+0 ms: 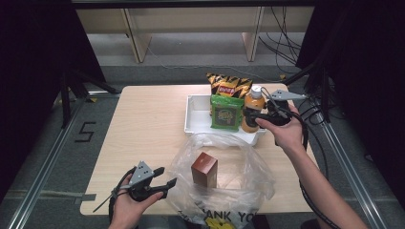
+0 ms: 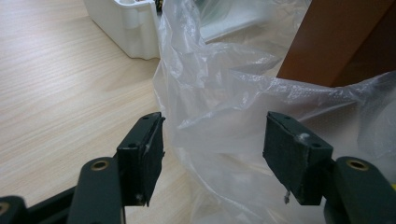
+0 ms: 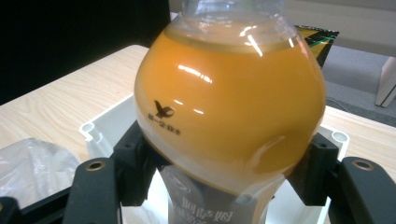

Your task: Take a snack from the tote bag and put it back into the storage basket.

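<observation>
Right gripper (image 1: 258, 116) clamps the juice bottle (image 1: 253, 110) in the white tray (image 1: 195, 121).
Tray also holds two snack bags; a brown box (image 1: 204, 169) stands in the plastic bag (image 1: 248, 171); left gripper (image 1: 168, 177) jaws apart at its edge.

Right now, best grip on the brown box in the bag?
Take the brown box across its upper side faces, coming straight down: it stands upright in the plastic bag, whose open mouth leaves the top clear while film crowds its base.
</observation>
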Motion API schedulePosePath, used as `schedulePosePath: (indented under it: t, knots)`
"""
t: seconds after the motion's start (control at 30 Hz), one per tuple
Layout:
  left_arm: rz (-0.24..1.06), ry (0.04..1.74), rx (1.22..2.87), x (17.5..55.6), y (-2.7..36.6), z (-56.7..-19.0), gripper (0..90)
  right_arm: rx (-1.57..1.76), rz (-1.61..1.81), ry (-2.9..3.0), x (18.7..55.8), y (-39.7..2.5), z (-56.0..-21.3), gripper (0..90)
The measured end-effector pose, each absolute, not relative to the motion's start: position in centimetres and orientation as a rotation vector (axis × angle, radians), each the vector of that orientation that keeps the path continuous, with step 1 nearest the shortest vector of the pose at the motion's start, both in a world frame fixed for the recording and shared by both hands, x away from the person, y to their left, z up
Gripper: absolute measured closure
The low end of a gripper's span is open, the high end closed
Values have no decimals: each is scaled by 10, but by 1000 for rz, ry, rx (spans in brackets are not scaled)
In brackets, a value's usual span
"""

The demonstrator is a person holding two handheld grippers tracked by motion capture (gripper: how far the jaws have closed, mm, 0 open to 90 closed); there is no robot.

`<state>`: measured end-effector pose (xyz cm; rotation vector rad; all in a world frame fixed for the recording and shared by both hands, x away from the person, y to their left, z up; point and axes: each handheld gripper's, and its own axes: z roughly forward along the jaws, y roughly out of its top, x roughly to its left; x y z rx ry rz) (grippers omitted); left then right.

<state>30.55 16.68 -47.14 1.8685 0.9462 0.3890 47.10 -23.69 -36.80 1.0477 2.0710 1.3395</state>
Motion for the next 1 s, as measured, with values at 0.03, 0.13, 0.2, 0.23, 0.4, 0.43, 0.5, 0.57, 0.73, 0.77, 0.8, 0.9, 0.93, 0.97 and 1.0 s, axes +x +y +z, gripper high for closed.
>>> schedulePosePath:
  t: [0.03,0.13,0.2,0.23,0.4,0.43,0.5,0.57,0.73,0.77,0.8,0.9,0.93,0.97,1.0]
  knots:
    - [384,950,1865,305,166,-471,373,1063,1324,2084,471,-237,-368,359]
    - [393,950,1868,305,167,-470,373,1075,1327,2066,474,-237,-371,359]
    - [392,955,1861,305,169,-470,373,1074,1323,2076,476,-238,-373,358]
    - [392,955,1859,305,170,-470,373,1084,1322,2068,476,-237,-374,358]
    - [405,948,1867,305,170,-469,374,1070,1292,2072,480,-241,-377,358]
    - [396,960,1861,304,170,-470,373,1071,1289,2065,481,-241,-377,358]
    - [395,956,1863,304,169,-470,373,1101,1291,2062,482,-241,-378,358]
    - [396,959,1860,304,169,-470,373,1116,1288,2056,483,-242,-380,358]
    - [390,955,1859,305,170,-471,373,1131,1271,2071,486,-245,-381,358]
    - [390,955,1859,305,169,-471,373,1124,1284,2066,488,-245,-382,358]
    - [390,954,1860,305,169,-471,373,1142,1278,2059,487,-245,-382,358]
    - [390,955,1859,305,169,-471,373,1137,1281,2050,490,-245,-383,358]
    - [388,956,1859,305,169,-471,373,1133,1278,2054,491,-245,-383,358]
    - [389,952,1862,305,170,-471,373,1145,1273,2027,491,-244,-383,358]
    - [391,947,1866,305,170,-471,373,1127,1262,2060,492,-245,-383,358]
